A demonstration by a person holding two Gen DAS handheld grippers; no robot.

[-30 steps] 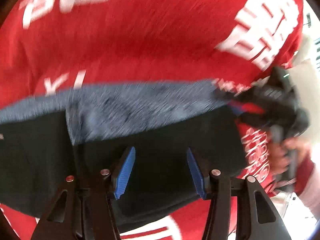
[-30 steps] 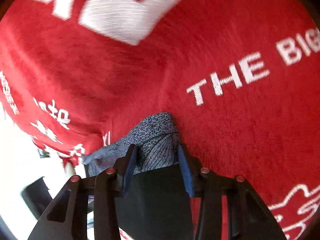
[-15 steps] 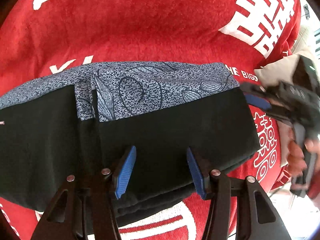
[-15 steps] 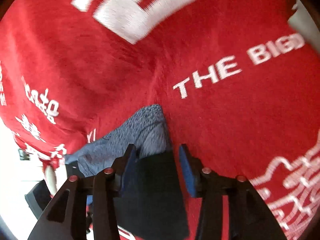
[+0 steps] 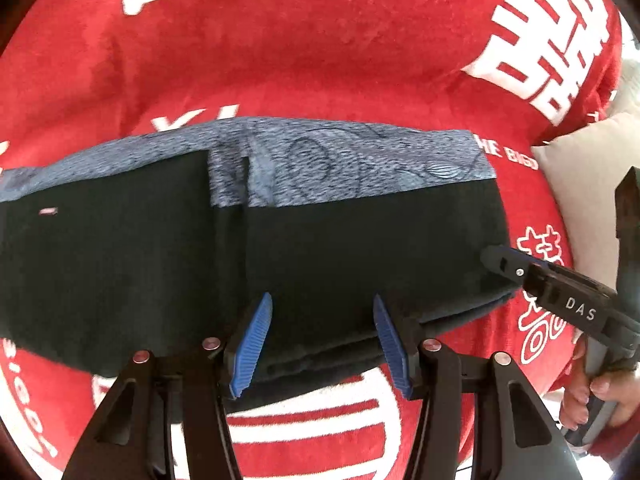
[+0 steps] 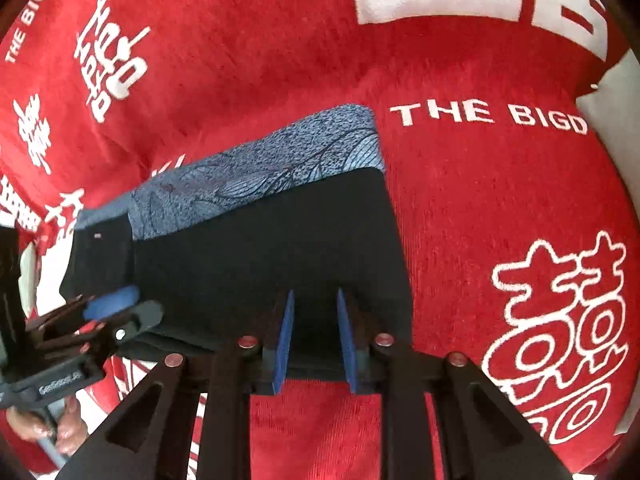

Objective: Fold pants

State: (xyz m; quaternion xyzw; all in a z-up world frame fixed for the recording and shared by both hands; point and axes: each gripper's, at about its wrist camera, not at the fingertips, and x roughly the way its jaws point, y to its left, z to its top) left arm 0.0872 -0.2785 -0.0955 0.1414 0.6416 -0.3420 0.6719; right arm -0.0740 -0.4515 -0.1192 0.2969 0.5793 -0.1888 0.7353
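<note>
While the folded pants lie flat on the red blanket, the left gripper hovers half-wide over their near edge — the right gripper is closing, nothing visibly pinched.

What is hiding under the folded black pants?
Under the folded black pants with the blue-grey patterned band lies a red fuzzy blanket with white lettering, showing all around them. Part of its lettering disappears beneath the pants; whatever else lies under them is covered.
</note>
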